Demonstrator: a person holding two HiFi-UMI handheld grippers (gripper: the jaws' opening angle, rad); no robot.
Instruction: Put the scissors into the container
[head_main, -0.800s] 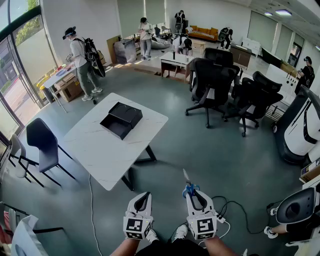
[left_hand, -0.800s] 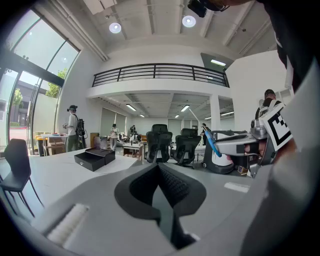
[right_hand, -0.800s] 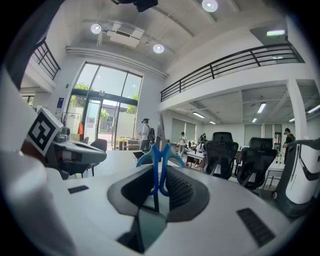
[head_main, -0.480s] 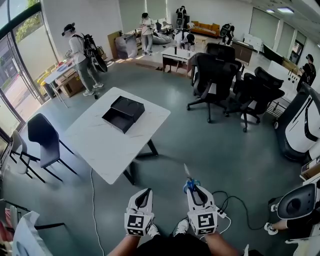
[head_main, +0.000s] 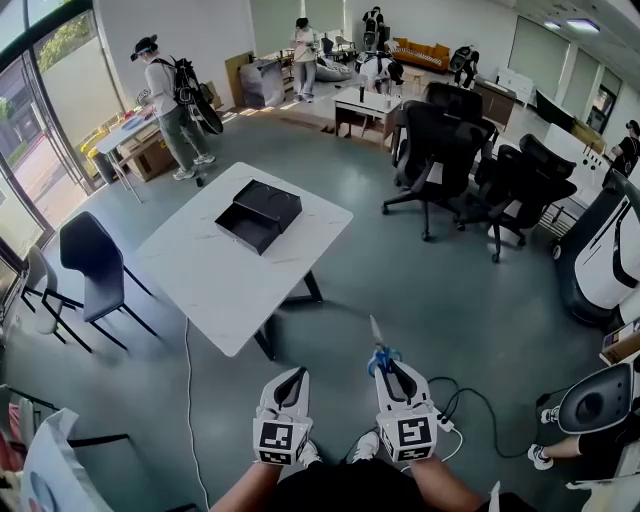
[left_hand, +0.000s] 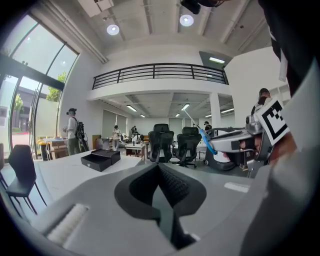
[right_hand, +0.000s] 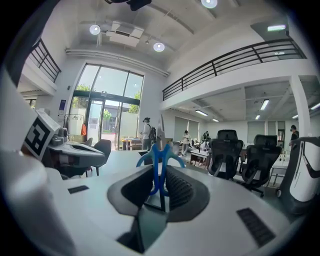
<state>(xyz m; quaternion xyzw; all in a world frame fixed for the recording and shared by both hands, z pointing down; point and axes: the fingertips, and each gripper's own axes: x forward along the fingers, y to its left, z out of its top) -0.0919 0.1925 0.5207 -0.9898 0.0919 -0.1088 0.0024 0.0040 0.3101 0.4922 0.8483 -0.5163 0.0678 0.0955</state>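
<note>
Nearest the camera, the person's forearms are reaching forward over the grey floor (head_main: 420, 290), each carrying a hand-held gripper that is pointing ahead and slightly down. The left hand-held gripper (left_hand: 160, 172) is showing its jaws pressed together, with nothing lying between them. The right hand-held gripper (right_hand: 160, 176), just beside it, is clamping its jaws on the scissors (right_hand: 158, 162). The pads are gripping the blue handles, and the blades are sticking out forward beyond the jaw tips. In the head view the scissors are hanging above bare floor, to the right of the tabletop and well apart from the container.

A white cable (head_main: 187, 390) is trailing across the floor on the left, and a dark cable (head_main: 470, 405) is curling on the floor near the right hand-held gripper.

Farther on, the white tabletop (head_main: 215, 285) is standing at an angle on dark legs. The black container (head_main: 258, 215) is sitting on the tabletop's far half, lying open as two shallow black parts touching each other. A dark chair (head_main: 92, 262) is standing just to the left of the tabletop.

Beyond that, a group of black office chairs (head_main: 440, 150) is standing at the right. A large white machine (head_main: 605, 262) is filling the right edge. In the distance, a person wearing a backpack (head_main: 168, 95) is standing at a small table by the windows, and several other people are gathering around desks at the back of the room.
</note>
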